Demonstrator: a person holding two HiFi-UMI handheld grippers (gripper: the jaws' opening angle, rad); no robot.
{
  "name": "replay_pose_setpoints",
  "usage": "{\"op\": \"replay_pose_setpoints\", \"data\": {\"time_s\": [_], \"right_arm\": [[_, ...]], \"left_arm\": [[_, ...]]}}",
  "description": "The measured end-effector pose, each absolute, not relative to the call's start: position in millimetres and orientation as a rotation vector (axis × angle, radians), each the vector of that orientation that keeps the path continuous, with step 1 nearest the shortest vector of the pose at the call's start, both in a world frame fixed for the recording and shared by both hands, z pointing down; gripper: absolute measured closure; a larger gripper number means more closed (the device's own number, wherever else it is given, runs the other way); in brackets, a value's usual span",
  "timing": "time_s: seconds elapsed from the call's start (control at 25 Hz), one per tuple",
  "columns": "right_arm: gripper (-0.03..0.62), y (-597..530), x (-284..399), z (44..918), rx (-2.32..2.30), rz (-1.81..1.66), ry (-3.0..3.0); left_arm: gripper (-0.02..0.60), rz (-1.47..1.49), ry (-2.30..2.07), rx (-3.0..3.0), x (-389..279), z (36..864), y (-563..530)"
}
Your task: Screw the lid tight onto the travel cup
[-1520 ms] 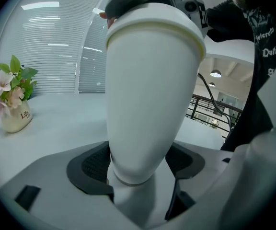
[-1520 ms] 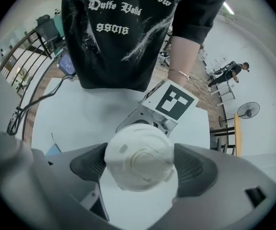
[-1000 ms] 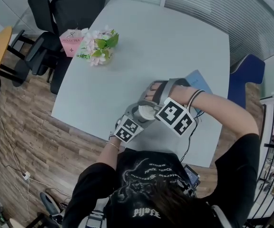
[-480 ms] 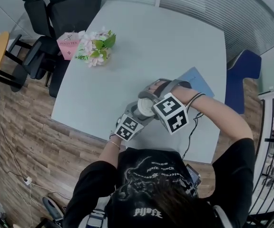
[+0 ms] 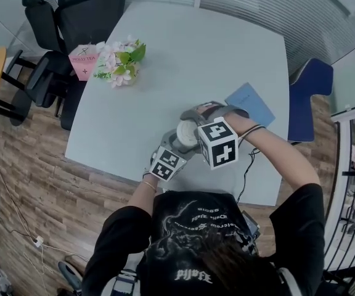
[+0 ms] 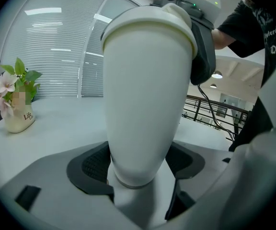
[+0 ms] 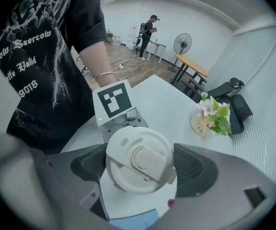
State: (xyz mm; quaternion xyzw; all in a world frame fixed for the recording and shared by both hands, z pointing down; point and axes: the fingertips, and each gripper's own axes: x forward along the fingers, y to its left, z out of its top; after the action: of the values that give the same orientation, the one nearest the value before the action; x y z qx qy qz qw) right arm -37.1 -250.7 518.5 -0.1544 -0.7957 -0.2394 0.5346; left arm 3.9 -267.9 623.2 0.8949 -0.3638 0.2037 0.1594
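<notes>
A white travel cup (image 5: pixel 185 138) stands near the table's front edge, its tapered body (image 6: pixel 147 104) filling the left gripper view. My left gripper (image 6: pixel 140 169) is shut on the cup's narrow base, with a dark pad (image 6: pixel 94 164) pressing on each side. The white lid (image 7: pixel 140 159), with its flip tab facing the camera, sits on the cup's top (image 6: pixel 150 25). My right gripper (image 7: pixel 143 164) comes from above and is shut on the lid, whose rim touches both pads (image 7: pixel 191 169). In the head view the right gripper (image 5: pixel 196 127) sits over the cup and the left gripper (image 5: pixel 176 148) below it.
A blue notebook (image 5: pixel 249 103) lies just right of the cup. A pot of pink flowers (image 5: pixel 119 60) and a pink box (image 5: pixel 82 59) are at the table's far left. Black chairs (image 5: pixel 73 17) stand beyond, a blue seat (image 5: pixel 310 97) to the right. A person (image 7: pixel 150 30) stands far off.
The right gripper's marker cube has turned and swung a little leftward over the cup, with the lid still in its jaws. The left gripper has kept its hold on the base.
</notes>
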Motion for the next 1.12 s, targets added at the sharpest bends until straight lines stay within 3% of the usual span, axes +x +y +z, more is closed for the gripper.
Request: {"op": "replay_pose_setpoints", "data": {"time_s": [1.12], "right_arm": [[0.16, -277, -42, 507, 0.439, -0.045, -2.12]], "left_arm": [[0.202, 0.66, -1.07, 2.614, 7, 623, -272]]}}
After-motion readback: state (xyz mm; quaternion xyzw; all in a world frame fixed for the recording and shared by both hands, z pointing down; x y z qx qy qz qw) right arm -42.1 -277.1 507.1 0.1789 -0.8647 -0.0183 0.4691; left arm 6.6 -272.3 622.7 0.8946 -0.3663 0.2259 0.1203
